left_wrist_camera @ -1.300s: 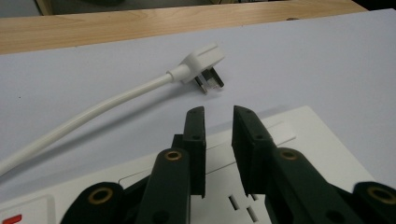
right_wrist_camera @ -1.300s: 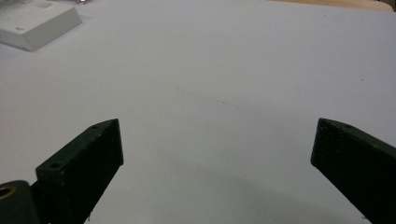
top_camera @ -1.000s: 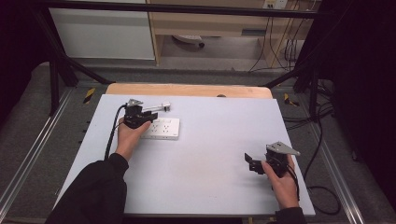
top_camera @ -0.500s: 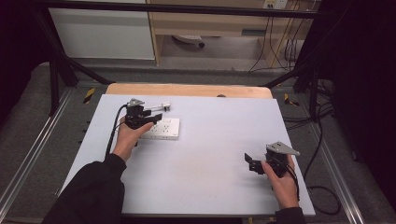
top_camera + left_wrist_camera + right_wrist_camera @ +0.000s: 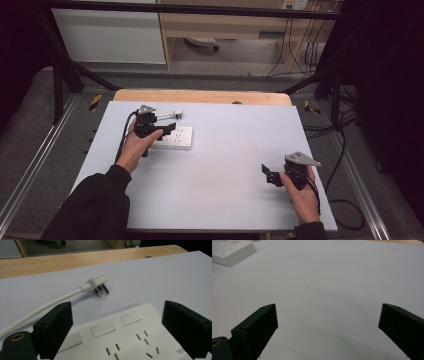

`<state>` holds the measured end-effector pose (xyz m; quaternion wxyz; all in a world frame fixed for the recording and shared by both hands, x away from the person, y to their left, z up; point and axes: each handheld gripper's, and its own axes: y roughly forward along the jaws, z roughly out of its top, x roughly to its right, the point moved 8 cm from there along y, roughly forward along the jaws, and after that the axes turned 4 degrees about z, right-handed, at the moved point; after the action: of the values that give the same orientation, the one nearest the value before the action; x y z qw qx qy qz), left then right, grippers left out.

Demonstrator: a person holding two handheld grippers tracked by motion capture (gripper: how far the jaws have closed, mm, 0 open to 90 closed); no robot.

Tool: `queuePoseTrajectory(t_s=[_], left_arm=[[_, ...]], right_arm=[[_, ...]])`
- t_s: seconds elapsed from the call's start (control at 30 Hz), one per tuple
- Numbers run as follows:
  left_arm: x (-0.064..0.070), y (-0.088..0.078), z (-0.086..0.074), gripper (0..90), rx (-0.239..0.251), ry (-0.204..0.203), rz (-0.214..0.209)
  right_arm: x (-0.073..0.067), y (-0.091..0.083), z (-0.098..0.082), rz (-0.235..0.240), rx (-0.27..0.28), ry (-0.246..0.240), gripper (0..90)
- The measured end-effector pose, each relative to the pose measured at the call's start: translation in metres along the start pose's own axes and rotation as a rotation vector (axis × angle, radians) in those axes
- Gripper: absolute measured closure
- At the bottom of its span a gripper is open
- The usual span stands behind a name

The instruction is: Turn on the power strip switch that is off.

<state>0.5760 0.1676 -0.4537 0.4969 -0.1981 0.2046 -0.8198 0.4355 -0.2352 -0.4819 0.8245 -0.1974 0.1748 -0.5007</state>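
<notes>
Left gripper (image 5: 117,322), jaws spread over white plastic power strip (image 5: 125,337); white three-pin plug (image 5: 98,285) at 12 o'clock needs a square pinch; right gripper (image 5: 329,325) spread, idle

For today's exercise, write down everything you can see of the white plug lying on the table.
The white plug is an angled, plastic-looking head with flat metal prongs underneath, joined to a white cable running off left. It lies unplugged on the pale table, beyond the white power strip, apart from it. Nothing grips it; the left tool hovers open over the strip.

White power strip (image 5: 130,340), white plug (image 5: 97,283) and cord, pale lilac-grey table (image 5: 235,165), black jaws.
</notes>
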Motion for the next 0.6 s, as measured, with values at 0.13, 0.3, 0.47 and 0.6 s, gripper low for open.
queuePoseTrajectory(t_s=[0.13,0.3,0.47,0.6], left_arm=[[0.002,-0.005,0.003,10.0,0.006,0.003,-0.014],[0.005,-0.013,0.005,10.4,0.003,0.007,-0.031],[0.008,-0.023,0.005,10.4,-0.013,0.029,-0.04],[0.01,-0.03,0.005,10.2,-0.002,0.035,-0.051]], right_arm=[[0.0,0.0,0.0,0.0,0.0,0.0,2.7],[0.0,0.0,0.0,0.0,0.001,0.0,2.7],[0.0,0.0,0.0,0.001,0.002,-0.001,2.7],[0.0,0.0,0.001,0.001,0.004,-0.002,2.7]])
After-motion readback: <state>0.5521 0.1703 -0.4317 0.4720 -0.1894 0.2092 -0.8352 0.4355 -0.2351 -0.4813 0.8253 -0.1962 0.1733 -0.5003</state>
